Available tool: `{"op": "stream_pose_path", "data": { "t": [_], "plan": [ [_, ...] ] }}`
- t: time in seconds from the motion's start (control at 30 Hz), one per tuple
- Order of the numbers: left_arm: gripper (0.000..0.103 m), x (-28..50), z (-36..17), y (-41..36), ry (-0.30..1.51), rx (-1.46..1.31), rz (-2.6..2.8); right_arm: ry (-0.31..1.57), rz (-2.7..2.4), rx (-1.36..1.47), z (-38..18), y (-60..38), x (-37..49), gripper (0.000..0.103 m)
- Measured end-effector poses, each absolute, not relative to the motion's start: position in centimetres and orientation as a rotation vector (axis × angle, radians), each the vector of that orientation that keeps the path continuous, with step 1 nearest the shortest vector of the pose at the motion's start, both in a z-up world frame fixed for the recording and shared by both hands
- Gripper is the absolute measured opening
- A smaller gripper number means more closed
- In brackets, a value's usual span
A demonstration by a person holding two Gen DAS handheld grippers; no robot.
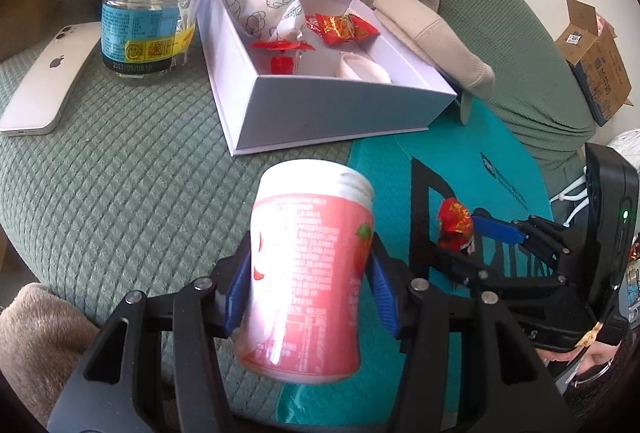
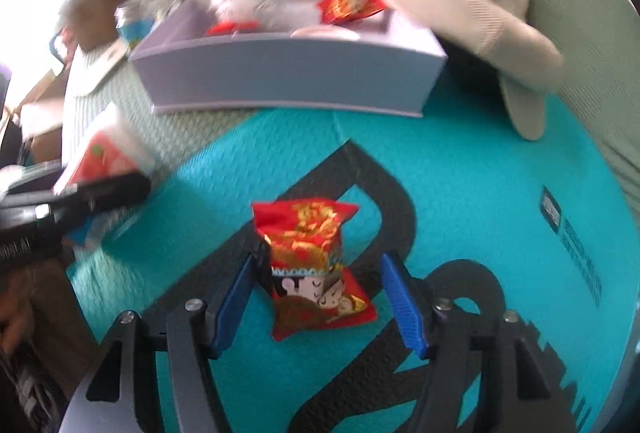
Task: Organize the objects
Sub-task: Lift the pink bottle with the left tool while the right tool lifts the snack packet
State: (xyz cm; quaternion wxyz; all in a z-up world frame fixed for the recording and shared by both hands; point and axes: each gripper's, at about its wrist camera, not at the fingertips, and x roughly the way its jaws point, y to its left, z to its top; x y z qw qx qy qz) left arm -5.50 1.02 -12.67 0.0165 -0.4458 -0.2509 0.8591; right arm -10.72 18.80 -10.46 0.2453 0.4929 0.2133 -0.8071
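Pink-and-white plastic jar (image 1: 308, 273): lidless, threaded neck exposed, tilted, printed label with strawberry graphics. Red-and-gold candy packet (image 2: 316, 265): crinkled foil, cartoon figure print, lying on the teal mat (image 2: 480, 161). White box (image 1: 320, 105): hinged lid raised, containing further red sweets (image 1: 344, 27) and patterned paper.

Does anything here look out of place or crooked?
Yes: one red candy packet lies alone on the teal mat, between the right claw's open fingers, while other red candies sit in the white box.
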Motion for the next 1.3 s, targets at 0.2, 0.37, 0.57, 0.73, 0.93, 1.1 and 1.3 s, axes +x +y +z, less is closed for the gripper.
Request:
{"op": "stream_pose_path", "data": {
  "t": [0.2, 0.37, 0.57, 0.73, 0.93, 1.1, 1.3],
  "plan": [
    [0.051, -5.6, -13.2, 1.0, -0.717, -1.396, 2.688, 0.424, -2.219, 1.355, -11.0, 19.8, -10.7, 0.057],
    [0.051, -5.3, -13.2, 0.2, -0.714, -1.393, 2.7, 0.424, -2.224, 1.325, -10.7, 20.0, -10.2, 0.031],
    [0.05, -4.5, -12.3, -0.8, -0.702, -1.346, 2.708, 0.384, -2.249, 1.258, -9.3, 20.3, -8.7, 0.024],
    [0.05, -3.7, -10.4, -1.1, -0.646, -1.283, 2.747, 0.367, -2.253, 1.229, -7.8, 20.6, -7.9, 0.024],
    [0.05, -2.7, -9.6, -0.9, -0.647, -1.276, 2.753, 0.371, -2.255, 1.163, -5.9, 20.9, -5.9, 0.024],
    [0.05, -1.9, -8.1, -1.6, -0.613, -1.246, 2.799, 0.355, -2.264, 1.117, -4.4, 21.8, -4.4, 0.024],
    [0.05, -1.6, -5.9, -2.8, -0.55, -1.186, 2.878, 0.357, -2.268, 1.031, -2.3, 22.5, -2.7, 0.024]
  ]
}}
